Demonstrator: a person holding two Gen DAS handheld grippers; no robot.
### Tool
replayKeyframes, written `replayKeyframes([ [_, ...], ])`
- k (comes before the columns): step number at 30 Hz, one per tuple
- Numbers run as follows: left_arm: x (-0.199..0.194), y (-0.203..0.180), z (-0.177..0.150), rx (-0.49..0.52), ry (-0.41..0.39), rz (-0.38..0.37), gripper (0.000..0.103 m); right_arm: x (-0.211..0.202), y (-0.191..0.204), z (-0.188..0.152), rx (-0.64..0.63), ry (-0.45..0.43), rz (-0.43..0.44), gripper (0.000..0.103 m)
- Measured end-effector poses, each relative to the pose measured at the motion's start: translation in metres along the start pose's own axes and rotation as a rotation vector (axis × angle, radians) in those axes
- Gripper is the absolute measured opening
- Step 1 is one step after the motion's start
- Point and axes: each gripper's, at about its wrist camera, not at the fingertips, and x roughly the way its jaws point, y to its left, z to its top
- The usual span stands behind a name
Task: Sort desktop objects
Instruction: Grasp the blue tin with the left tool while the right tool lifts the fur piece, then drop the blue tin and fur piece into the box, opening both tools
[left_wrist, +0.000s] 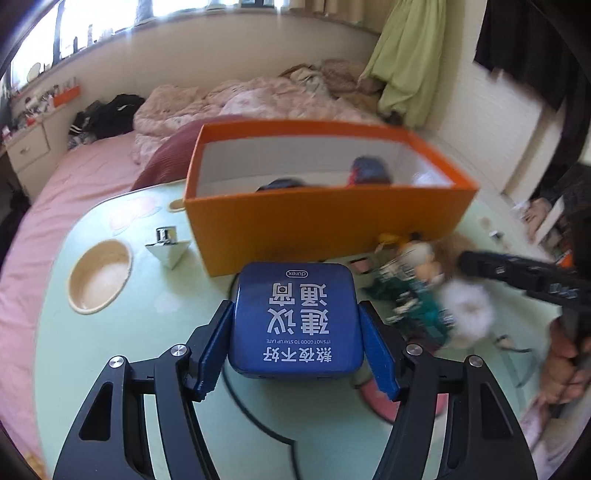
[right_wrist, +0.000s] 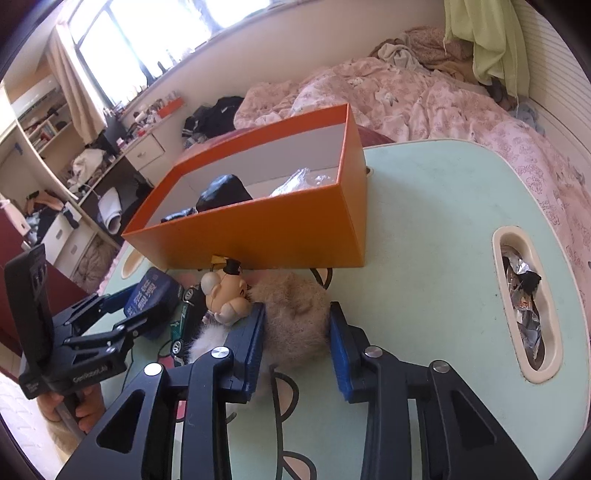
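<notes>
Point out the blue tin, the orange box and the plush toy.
blue tin (left_wrist: 295, 317): left wrist view, on its printed lid.
orange box (right_wrist: 266, 236): right wrist view, on its near outer wall.
plush toy (right_wrist: 295, 314): right wrist view, on its tan furry body.

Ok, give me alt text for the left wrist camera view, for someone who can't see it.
The left tool grips a blue tin between its blue pads, above a pale green table. Behind it sits an open orange box; a round cream recess and a silver cone-shaped object lie to the left.

Blue tin (left_wrist: 295, 321) between left tool (left_wrist: 295, 347) pads, before orange box (left_wrist: 314, 225).
</notes>
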Motion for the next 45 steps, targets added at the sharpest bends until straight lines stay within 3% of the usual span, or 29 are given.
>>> replayKeyframes([
  [2,-0.016,0.0,0.003,-0.022,-0.045,-0.086,0.066,-0.008,-0.003,0.001,0.015,-0.049,0.025,0.031],
  [4,-0.032,0.001,0.007,-0.039,-0.09,-0.114,0.066,-0.016,-0.007,0.002,0.033,-0.106,0.061,0.031],
  [10,-0.052,0.007,0.031,-0.123,-0.215,-0.107,0.066,-0.043,-0.001,0.009,0.059,-0.295,0.171,0.031],
  [12,-0.047,0.01,0.045,-0.154,-0.232,-0.11,0.066,-0.043,0.009,0.017,0.062,-0.303,0.19,0.031],
  [16,-0.021,0.015,0.067,-0.215,-0.242,-0.128,0.066,-0.034,0.024,0.046,0.124,-0.291,0.176,0.031],
  [19,-0.004,0.013,0.064,-0.219,-0.277,-0.086,0.066,-0.022,0.044,0.062,0.078,-0.316,0.081,0.031],
  [22,0.0,0.007,0.054,-0.183,-0.304,-0.062,0.066,-0.008,0.045,0.062,0.08,-0.343,0.049,0.031],
  [26,0.002,0.006,0.049,-0.164,-0.32,-0.038,0.066,0.007,0.033,0.062,0.132,-0.298,0.063,0.034],
  [30,0.001,0.004,0.048,-0.155,-0.348,-0.029,0.066,0.011,0.034,0.064,0.084,-0.312,-0.023,0.035],
  [32,0.0,0.002,0.046,-0.151,-0.352,-0.032,0.066,0.012,0.032,0.063,0.082,-0.315,-0.009,0.041],
  [34,-0.002,0.001,0.045,-0.148,-0.362,-0.057,0.067,0.008,0.031,0.062,0.097,-0.323,0.041,0.058],
  [35,-0.004,0.002,0.044,-0.151,-0.37,-0.06,0.072,0.005,0.03,0.06,0.1,-0.336,0.053,0.072],
  [36,-0.007,0.003,0.043,-0.158,-0.386,-0.055,0.079,0.002,0.03,0.059,0.101,-0.356,0.049,0.078],
  [39,-0.016,0.008,0.041,-0.185,-0.427,-0.055,0.081,-0.011,0.029,0.054,0.096,-0.427,0.014,0.079],
  [45,-0.037,0.027,0.032,-0.273,-0.489,-0.104,0.081,-0.023,0.021,0.047,0.137,-0.452,0.087,0.079],
])
